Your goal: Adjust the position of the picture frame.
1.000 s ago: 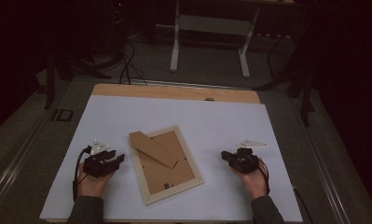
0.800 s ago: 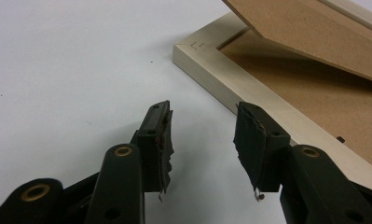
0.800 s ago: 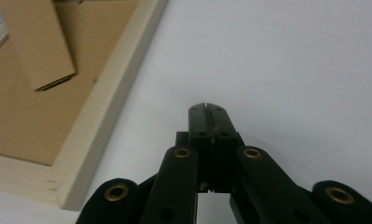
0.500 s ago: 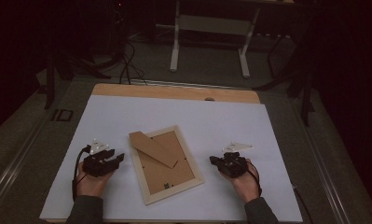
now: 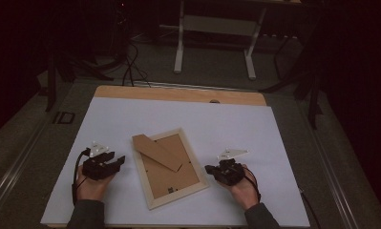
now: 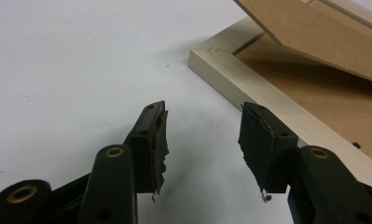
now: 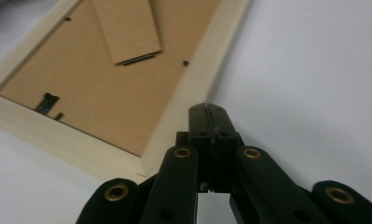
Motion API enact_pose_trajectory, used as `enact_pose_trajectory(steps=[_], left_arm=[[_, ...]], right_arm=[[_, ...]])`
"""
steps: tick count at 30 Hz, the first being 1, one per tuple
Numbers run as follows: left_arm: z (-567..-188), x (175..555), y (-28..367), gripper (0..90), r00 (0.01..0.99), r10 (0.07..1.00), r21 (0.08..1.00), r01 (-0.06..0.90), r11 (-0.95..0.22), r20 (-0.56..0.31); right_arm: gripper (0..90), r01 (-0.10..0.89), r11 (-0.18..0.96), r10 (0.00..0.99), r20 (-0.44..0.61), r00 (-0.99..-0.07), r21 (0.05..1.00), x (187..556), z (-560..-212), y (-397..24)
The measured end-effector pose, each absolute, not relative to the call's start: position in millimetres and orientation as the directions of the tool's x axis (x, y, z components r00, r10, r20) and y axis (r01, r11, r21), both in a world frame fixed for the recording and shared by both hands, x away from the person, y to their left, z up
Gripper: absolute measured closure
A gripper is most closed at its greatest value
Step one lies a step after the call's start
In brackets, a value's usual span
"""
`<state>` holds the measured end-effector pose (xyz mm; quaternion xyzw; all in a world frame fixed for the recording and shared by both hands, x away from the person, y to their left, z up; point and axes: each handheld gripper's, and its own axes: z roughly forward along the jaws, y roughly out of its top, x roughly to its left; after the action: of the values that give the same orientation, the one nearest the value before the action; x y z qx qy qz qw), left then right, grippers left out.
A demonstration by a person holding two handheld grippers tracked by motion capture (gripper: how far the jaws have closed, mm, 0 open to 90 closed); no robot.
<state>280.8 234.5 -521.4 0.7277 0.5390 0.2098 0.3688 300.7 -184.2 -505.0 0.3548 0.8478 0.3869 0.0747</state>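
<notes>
No printed word, brand or number can be read anywhere; the one sign is a faint pencilled mark, something like a small "L" or bracket, on the corner of the pale wooden picture frame [image 6: 215,49], just ahead and to the right of the left gripper [image 6: 203,140] in its own view; too faint to read as a letter for certain.

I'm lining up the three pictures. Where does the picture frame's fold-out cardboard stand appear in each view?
High view: the cardboard stand lies diagonally across the frame's upper left.
Left gripper view: top right corner, raised above the backing.
Right gripper view: top centre.
Shared landmark: the pale wooden frame.
</notes>
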Motion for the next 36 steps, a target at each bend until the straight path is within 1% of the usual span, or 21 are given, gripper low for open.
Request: enact_pose_trajectory(steps=[8, 25, 36], left_arm=[[-521, 281, 235, 51.2, 0.322, 0.943, 0.764, 0.629, -0.147, -0.084], [-520, 280, 242, 50.4, 0.295, 0.951, 0.767, 0.63, -0.117, -0.097], [-520, 281, 242, 50.0, 0.291, 0.952, 0.765, 0.633, -0.117, -0.096]], right_arm=[[89.7, 0.524, 0.49, 0.631, 0.132, -0.765, 0.697, 296, -509, -171], [89.8, 0.483, 0.565, 0.575, 0.102, -0.812, 0.669, 285, -516, -149], [89.9, 0.482, 0.568, 0.572, 0.101, -0.814, 0.668, 286, -516, -149]])
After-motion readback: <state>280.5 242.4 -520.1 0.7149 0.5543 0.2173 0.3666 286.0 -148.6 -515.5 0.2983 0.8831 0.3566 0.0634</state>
